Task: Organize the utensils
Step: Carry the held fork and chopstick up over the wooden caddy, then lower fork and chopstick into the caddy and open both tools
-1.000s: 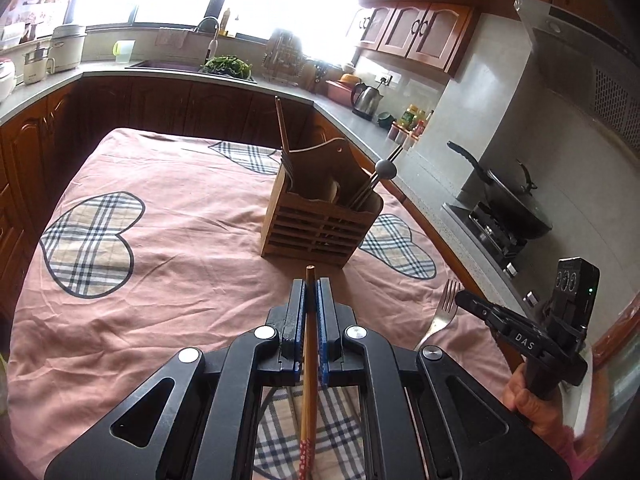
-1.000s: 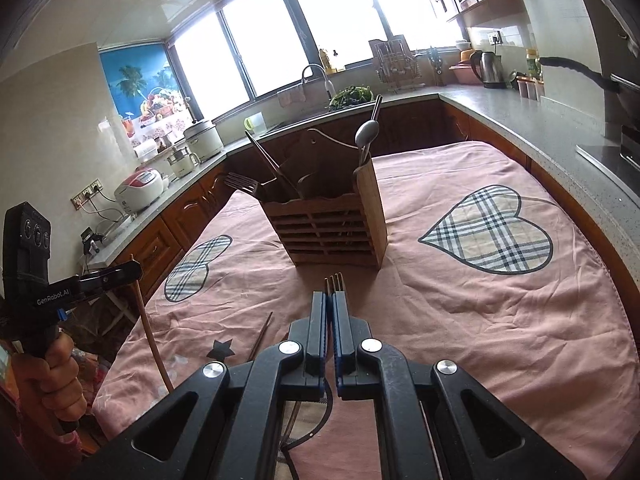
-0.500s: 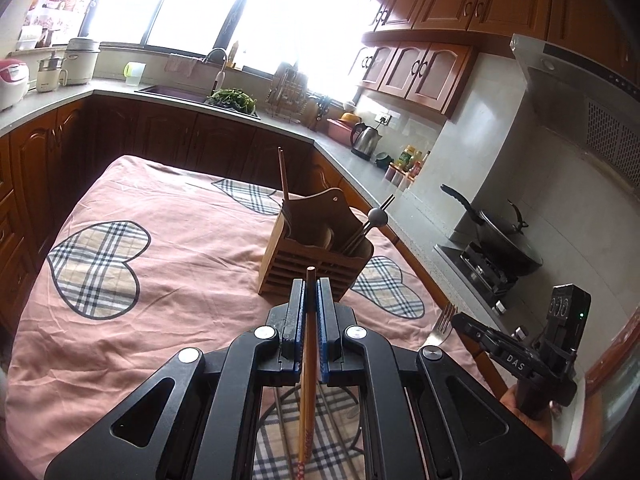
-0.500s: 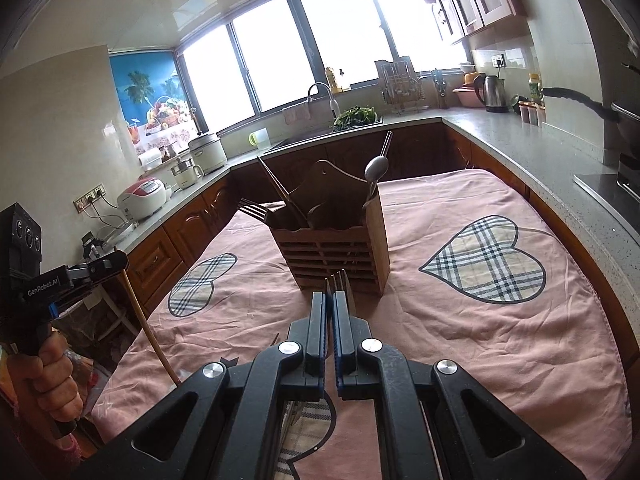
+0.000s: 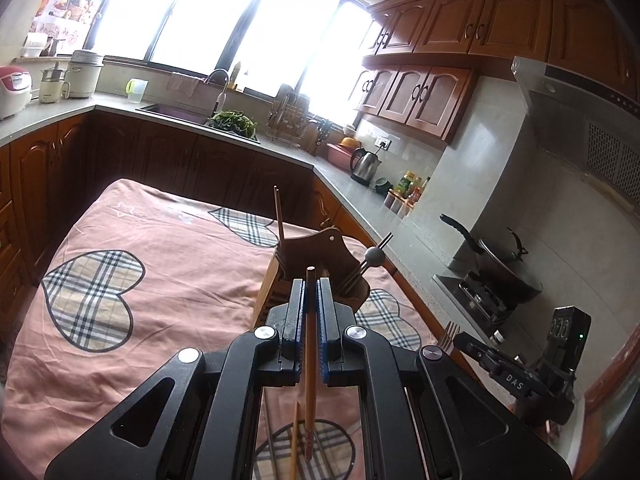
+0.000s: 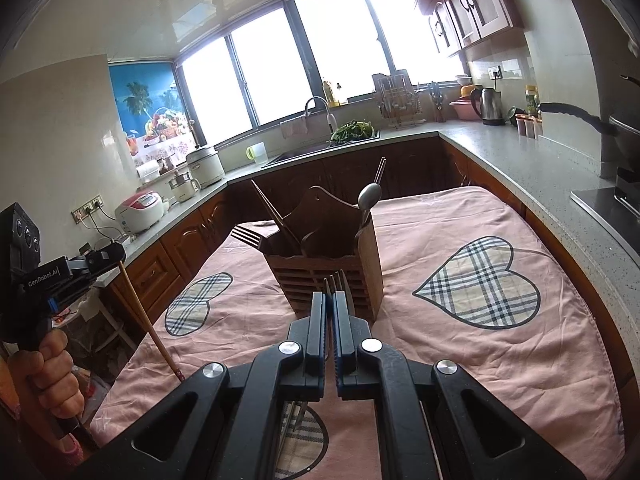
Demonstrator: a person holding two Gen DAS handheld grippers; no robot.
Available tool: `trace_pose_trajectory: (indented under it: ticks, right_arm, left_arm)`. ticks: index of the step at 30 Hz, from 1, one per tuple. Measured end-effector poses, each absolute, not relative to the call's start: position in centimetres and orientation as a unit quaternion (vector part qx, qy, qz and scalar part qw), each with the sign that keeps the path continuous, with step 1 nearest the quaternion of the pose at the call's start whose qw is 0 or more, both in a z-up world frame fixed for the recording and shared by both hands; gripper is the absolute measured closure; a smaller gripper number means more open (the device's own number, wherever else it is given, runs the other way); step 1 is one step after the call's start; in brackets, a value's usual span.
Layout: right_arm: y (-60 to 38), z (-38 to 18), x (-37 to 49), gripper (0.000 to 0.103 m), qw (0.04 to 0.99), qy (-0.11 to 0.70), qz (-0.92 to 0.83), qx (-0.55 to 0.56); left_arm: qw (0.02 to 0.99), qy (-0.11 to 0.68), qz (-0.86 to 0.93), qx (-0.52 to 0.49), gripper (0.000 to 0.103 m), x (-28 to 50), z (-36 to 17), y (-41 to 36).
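Gripping, left view: left gripper (image 5: pixel 310 292) fingers clamp a chopstick (image 5: pixel 310 352); wooden holder (image 5: pixel 316 268) at 12 o'clock.
Right view: right gripper (image 6: pixel 330 306) fingers pinch a fork (image 6: pixel 338 280); holder (image 6: pixel 332 256) at 12 o'clock.
Risk: either utensil may catch the holder's rim and tip it.

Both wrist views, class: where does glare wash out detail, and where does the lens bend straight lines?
Left wrist view: the windows are blown out to white, with cupboards curving toward the dark rim; the chopstick in the left gripper stays sharp. Right wrist view: the window glares too, the countertop bows, and the wooden holder is backlit.
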State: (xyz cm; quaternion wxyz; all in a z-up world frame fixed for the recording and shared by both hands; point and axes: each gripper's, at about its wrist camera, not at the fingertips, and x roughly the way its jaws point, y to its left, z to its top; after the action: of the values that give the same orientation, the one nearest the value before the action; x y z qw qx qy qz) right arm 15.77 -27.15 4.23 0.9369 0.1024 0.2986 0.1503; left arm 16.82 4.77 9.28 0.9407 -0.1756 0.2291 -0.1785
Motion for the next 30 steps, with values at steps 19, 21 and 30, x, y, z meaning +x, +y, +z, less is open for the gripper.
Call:
trace_pose_trajectory:
  ticks: [19,21,30]
  right_arm:
    - [-27.6,10.5,23.4,0.100,0.967,0.207,0.130,0.075]
    - [-27.6,11.2,24.4,0.100,0.970,0.195,0.124,0.070]
    - [-25.5,11.1,28.3,0.100,0.982,0.163,0.100,0.005]
  left_arm:
    - [0.953,0.143,-0.174,-0.204,0.099,25.6,15.0,3.8]
    - [0.953,0.134,-0.171,-0.212,0.099,26.9,15.6,3.8]
    - [0.963,0.101,-0.138,-0.207,0.099,31.6,15.2,2.8]
